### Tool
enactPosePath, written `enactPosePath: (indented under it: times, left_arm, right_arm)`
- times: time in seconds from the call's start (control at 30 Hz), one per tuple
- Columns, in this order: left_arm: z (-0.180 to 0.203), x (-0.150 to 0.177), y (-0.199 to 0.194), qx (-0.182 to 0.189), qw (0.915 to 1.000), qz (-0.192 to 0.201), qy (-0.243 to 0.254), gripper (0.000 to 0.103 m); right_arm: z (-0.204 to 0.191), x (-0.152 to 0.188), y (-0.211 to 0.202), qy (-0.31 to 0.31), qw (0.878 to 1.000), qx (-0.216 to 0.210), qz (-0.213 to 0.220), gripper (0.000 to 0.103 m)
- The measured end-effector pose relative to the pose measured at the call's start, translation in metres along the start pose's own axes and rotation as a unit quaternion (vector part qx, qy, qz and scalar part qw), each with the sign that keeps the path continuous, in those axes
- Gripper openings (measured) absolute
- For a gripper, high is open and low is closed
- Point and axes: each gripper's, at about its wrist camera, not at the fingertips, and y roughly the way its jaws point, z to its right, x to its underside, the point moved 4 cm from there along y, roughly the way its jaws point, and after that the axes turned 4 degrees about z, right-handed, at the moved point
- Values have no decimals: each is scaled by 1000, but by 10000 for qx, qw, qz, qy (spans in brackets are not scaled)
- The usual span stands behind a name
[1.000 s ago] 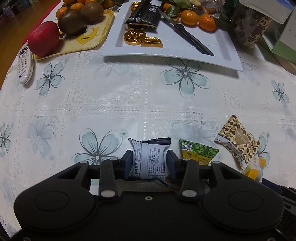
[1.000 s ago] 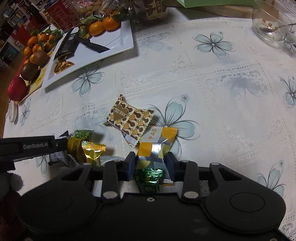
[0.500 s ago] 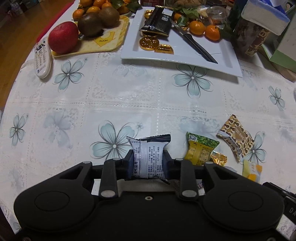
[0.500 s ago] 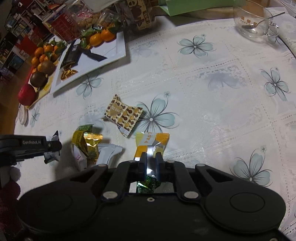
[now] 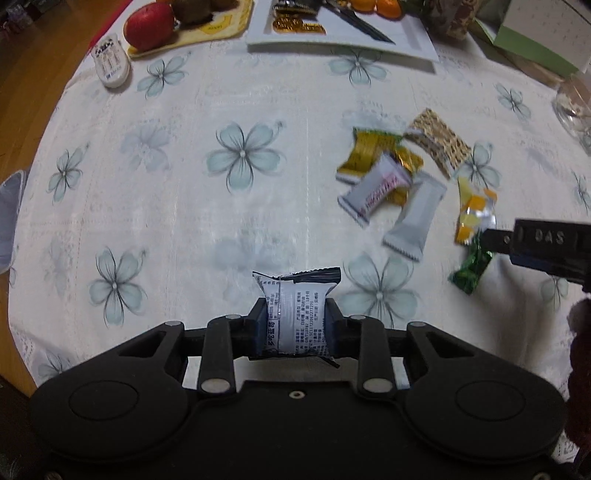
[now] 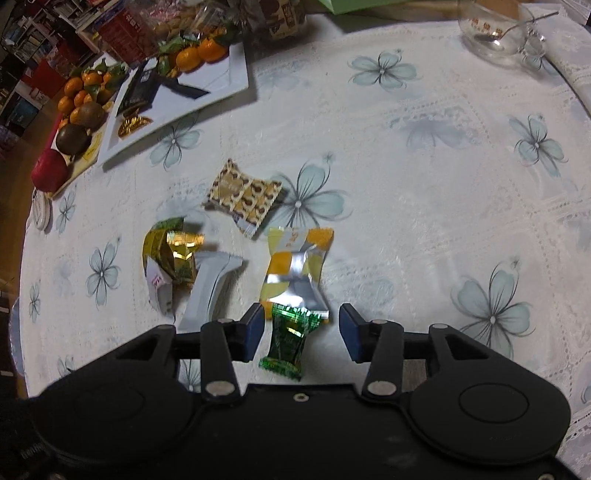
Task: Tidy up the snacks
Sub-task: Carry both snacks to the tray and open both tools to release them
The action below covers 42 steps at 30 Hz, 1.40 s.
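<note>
Snacks (image 6: 236,243) crowd the surface (image 6: 406,184); left hand-held gripper (image 5: 295,325) grips a white packet (image 5: 297,314), the spread-jawed right hand-held gripper (image 6: 301,328) could snag two wrappers.

Home dining table (image 6: 424,192), fruit (image 6: 199,55), bookshelves (image 6: 22,37)

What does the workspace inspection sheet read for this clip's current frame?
Surface: table under a white cloth with blue flowers.
Job's things: loose snacks grouped mid-table, among them a brown pack, a yellow pack, a green candy and a white pack; one silver pack is held.
Clutter: white tray with oranges, knife and gold coins; apple; glass bowl.
Grippers: left tongs shut on the silver pack; right tongs open, astride the green candy.
Cables: nothing seen.
Surroundings: shelves and boxes behind the table, blurred.
</note>
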Motion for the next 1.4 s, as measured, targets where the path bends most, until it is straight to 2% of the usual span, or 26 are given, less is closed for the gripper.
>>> enactPosePath:
  times: [0.13, 0.27, 0.3, 0.33, 0.37, 0.43, 0.57, 0.8, 0.97, 1.07, 1.23, 1.4]
  left_arm:
    - [4, 31, 1, 231, 9996, -135, -53, 39]
    - [3, 52, -5, 132, 9999, -35, -81, 39]
    - [1, 55, -8, 77, 9999, 9, -84, 39]
    - [0, 58, -10, 44, 9999, 44, -105, 39]
    - [-2, 61, -12, 31, 9999, 63, -137, 39]
    - [-5, 65, -17, 43, 9998, 86, -199, 39]
    - [-11, 71, -26, 130, 9993, 139, -327, 39]
    - [-21, 83, -52, 329, 9971, 322, -609, 39]
    - [-21, 100, -72, 304, 9965, 488, -601, 39]
    - [-15, 115, -79, 280, 9969, 521, -509, 39]
    - [3, 146, -74, 376, 9981, 283, -400, 39]
    - [22, 177, -72, 454, 9984, 187, -266, 38]
  right_arm:
    - [-12, 14, 12, -129, 9998, 95, -110, 48]
    - [-21, 21, 21, -198, 9995, 199, -137, 47]
    - [-22, 22, 22, -215, 9994, 262, -119, 41]
    - [-24, 23, 22, -240, 9991, 323, -93, 25]
    - [-25, 24, 22, -270, 9990, 357, -74, 21]
    - [-25, 26, 18, -285, 9990, 357, -11, 20]
    - [-20, 31, -5, -291, 9991, 271, 121, 20]
    - [-8, 55, -75, -238, 9986, -88, 464, 20]
    - [0, 85, -121, -193, 9973, -317, 630, 20]
    - [6, 111, -142, -219, 9975, -326, 587, 20]
    - [17, 164, -152, -296, 9982, -387, 338, 20]
    - [36, 214, -162, -253, 9987, -190, 391, 20]
